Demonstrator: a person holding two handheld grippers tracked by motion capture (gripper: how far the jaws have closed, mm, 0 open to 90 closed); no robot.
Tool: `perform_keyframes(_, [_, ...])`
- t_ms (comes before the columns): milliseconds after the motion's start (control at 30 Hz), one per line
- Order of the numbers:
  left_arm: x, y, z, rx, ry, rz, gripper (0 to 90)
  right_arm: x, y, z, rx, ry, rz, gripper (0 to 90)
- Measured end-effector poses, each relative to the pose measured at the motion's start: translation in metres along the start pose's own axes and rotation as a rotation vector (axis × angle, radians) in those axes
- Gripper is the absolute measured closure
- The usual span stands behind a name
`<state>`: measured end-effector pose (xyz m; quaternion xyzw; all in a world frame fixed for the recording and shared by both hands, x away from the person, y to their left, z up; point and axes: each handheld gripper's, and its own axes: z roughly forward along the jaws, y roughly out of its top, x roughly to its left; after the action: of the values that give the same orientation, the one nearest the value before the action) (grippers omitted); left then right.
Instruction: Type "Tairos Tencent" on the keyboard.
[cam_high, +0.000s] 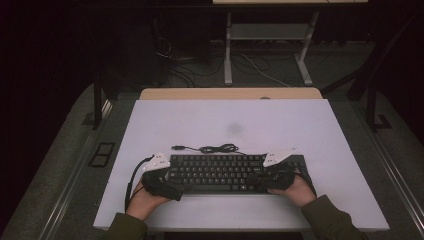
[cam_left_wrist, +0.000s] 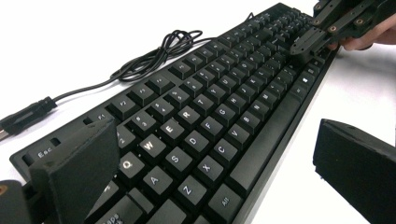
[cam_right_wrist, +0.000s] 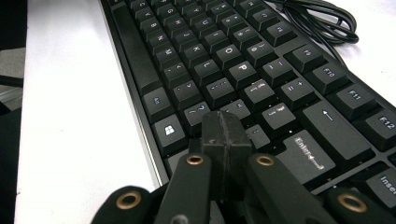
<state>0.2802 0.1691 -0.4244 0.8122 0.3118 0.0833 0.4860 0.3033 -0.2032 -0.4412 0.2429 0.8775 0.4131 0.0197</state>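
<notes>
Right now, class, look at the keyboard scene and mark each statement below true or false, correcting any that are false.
1. The keyboard lies on a white table. True.
2. The right gripper has its jaws spread wide apart. False: its jaws are shut together, tips over the keys near the right shift area.
3. The left gripper is open, with one jaw over the keyboard's left end and the other off its front edge. True.
4. The keyboard's cable is plugged into a computer. False: it lies coiled on the table behind the keyboard, with its plug loose.
5. A mouse sits beside the keyboard. False: none is seen on the table.
</notes>
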Motion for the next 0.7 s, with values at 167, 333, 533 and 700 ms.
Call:
perform_keyframes(167, [0.000, 0.003, 0.003, -0.001, 0.000, 0.002, 0.0, 0.000, 0.000, 0.000, 0.000, 0.000, 0.000, 89.5])
perform_keyframes(333, [0.001, 0.006, 0.007, -0.005, -0.003, 0.003, 0.0, 0.000, 0.000, 0.000, 0.000, -0.001, -0.001, 89.5])
perform_keyframes(533, [0.002, 0.010, 0.012, -0.004, -0.002, 0.007, 0.0, 0.000, 0.000, 0.000, -0.001, 0.001, 0.001, 89.5])
perform_keyframes(700, [0.002, 0.014, 0.018, 0.000, -0.011, 0.008, 0.0, 0.000, 0.000, 0.000, -0.002, 0.003, 0.003, 89.5])
